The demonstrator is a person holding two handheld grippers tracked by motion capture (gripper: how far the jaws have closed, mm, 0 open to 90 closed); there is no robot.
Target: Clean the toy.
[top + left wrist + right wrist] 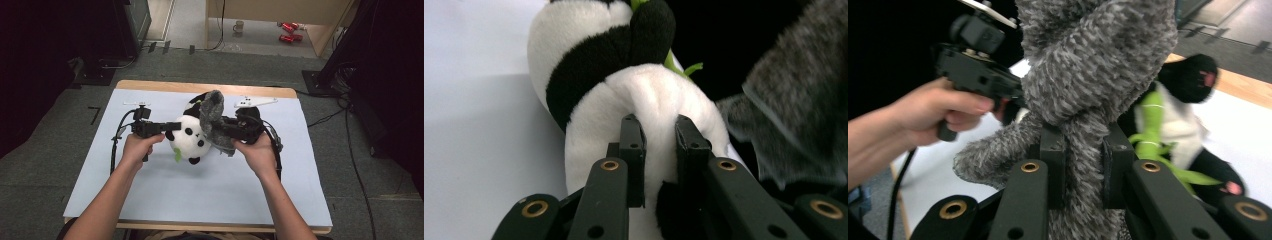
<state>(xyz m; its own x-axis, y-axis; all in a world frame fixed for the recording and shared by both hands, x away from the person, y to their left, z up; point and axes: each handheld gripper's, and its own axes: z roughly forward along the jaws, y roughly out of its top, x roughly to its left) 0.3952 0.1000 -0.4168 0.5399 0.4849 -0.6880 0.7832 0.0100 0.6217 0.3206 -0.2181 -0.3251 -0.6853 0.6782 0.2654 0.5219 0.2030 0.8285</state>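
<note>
Pale blue surface [150, 200] under your forearms, your left claw [658, 131] pinched on the panda plush [189, 142] at mid-surface, your right claw [1083, 145] clamped on the grey fuzzy cloth [1098, 65], lifted just beside the panda.

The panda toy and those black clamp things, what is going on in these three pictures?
A person sits at a table holding a black pinching tool in each hand. The top picture looks down from above. The other two come from small cameras riding on the tools. The left gripper is pinching the white plush of a toy panda that lies on the table. The right gripper is shut on a fuzzy grey knitted cloth and holds it up beside the panda, next to the panda's green leaves.
</note>
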